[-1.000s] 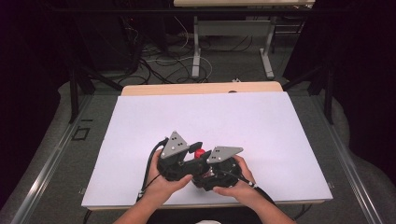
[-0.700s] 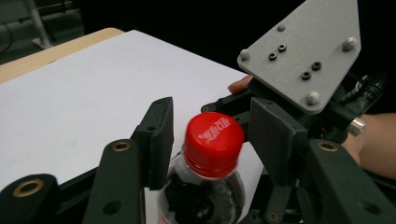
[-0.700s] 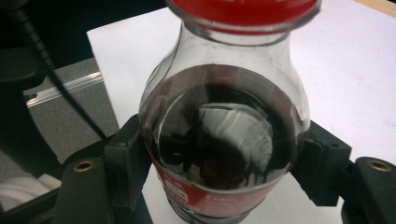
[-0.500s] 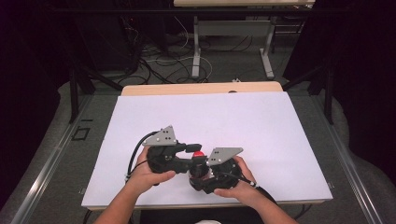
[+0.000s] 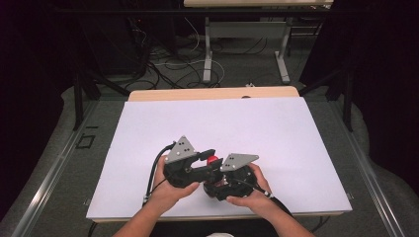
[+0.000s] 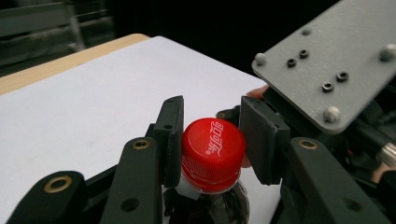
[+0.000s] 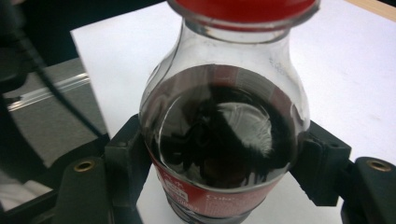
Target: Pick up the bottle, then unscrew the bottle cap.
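Right gripper fingers clamp the bottle near the counter's front edge; left gripper fingers flank the cap, one side touching. Likely uncapping: next, squeeze and twist.

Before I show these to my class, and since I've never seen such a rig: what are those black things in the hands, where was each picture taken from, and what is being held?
A person holds a two-fingered gripper in each hand at a white-covered table. The high view looks down from above the person's side. The other two pictures come from cameras riding on the grippers. The left gripper has its fingers around the red cap of a cola bottle; one finger touches the cap, the other shows a small gap. The right gripper grips the bottle's body, which holds dark liquid. From above, both grippers meet near the table's front edge.
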The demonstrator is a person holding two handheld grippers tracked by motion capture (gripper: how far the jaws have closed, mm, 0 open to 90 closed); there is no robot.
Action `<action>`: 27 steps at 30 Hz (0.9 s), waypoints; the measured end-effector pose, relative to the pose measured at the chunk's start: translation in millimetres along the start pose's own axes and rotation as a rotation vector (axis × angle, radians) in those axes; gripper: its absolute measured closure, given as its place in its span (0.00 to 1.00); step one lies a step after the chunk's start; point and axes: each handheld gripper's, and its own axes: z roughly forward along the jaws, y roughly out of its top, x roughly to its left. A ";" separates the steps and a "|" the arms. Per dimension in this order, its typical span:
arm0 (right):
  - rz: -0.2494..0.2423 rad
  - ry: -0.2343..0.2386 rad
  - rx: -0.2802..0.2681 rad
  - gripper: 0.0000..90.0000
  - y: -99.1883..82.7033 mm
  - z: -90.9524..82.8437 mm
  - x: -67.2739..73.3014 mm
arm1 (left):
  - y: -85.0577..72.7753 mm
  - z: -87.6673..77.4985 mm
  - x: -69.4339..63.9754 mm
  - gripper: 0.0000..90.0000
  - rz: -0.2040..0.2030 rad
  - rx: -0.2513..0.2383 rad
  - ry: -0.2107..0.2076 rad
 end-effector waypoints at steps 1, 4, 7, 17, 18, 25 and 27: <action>0.000 -0.004 0.000 0.33 0.0 -0.1 -1.0 | 0.0 0.0 0.0 0.68 0.000 0.000 0.000; 0.015 0.009 -0.002 0.33 -0.6 -0.7 -3.0 | 2.3 2.5 -2.5 0.68 -0.014 0.007 0.018; 0.006 0.025 -0.002 0.33 -1.1 -1.0 -4.3 | 4.0 1.5 2.2 0.64 -0.015 0.026 -0.024; -0.038 0.071 -0.004 0.33 1.0 0.2 3.2 | 7.5 -12.1 23.8 0.56 0.031 0.079 -0.257; -0.033 0.080 -0.006 0.33 1.7 -0.1 4.7 | 7.0 -11.6 26.7 0.56 0.031 0.077 -0.273; -0.052 0.096 0.000 0.33 2.1 -0.4 7.8 | 3.3 -10.8 33.6 0.67 0.066 0.079 -0.330; -0.043 0.085 -0.009 0.33 1.3 0.7 7.4 | 2.7 -10.3 30.0 0.68 0.076 0.073 -0.287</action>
